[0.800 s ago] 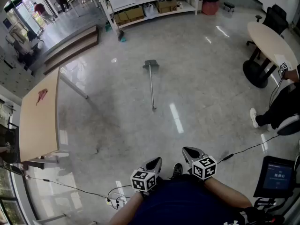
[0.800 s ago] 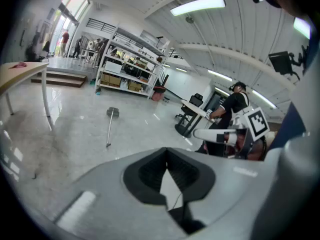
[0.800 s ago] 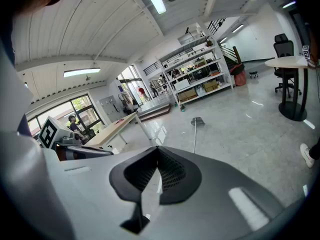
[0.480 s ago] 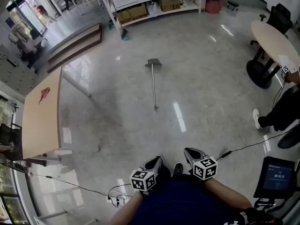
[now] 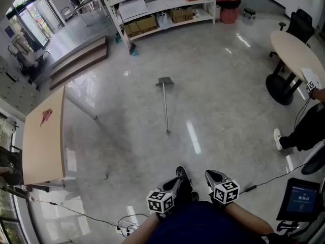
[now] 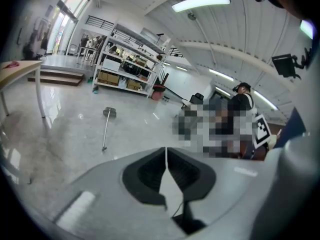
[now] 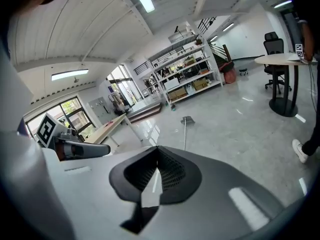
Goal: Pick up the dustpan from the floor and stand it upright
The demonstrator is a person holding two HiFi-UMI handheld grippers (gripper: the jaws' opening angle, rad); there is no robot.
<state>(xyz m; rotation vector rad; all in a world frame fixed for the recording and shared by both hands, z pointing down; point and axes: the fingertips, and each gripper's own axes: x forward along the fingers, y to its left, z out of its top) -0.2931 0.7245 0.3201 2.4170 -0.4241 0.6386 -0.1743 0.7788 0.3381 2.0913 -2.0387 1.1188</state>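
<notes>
The grey long-handled dustpan (image 5: 166, 105) lies flat on the shiny floor, pan end (image 5: 164, 81) away from me and handle tip toward me. It is also small in the left gripper view (image 6: 106, 126) and the right gripper view (image 7: 186, 129). My left gripper (image 5: 171, 186) and right gripper (image 5: 214, 178) are held close to my body, well short of the handle, pointing toward the dustpan. The jaws of both are shut with nothing between them, as the left gripper (image 6: 166, 156) and right gripper (image 7: 157, 156) views show.
A wooden table (image 5: 43, 136) stands at the left and a round table (image 5: 292, 47) at the right, beside a seated person's leg (image 5: 299, 131). Shelving (image 5: 157, 4) and steps (image 5: 76, 60) are at the back. Cables (image 5: 264, 179) trail near a monitor (image 5: 299, 200). My shoe (image 5: 181, 173) shows between the grippers.
The head view has shifted and the dustpan sits slightly lower in it. Both grippers have dropped a little toward the bottom edge. A shoe has come forward between them.
</notes>
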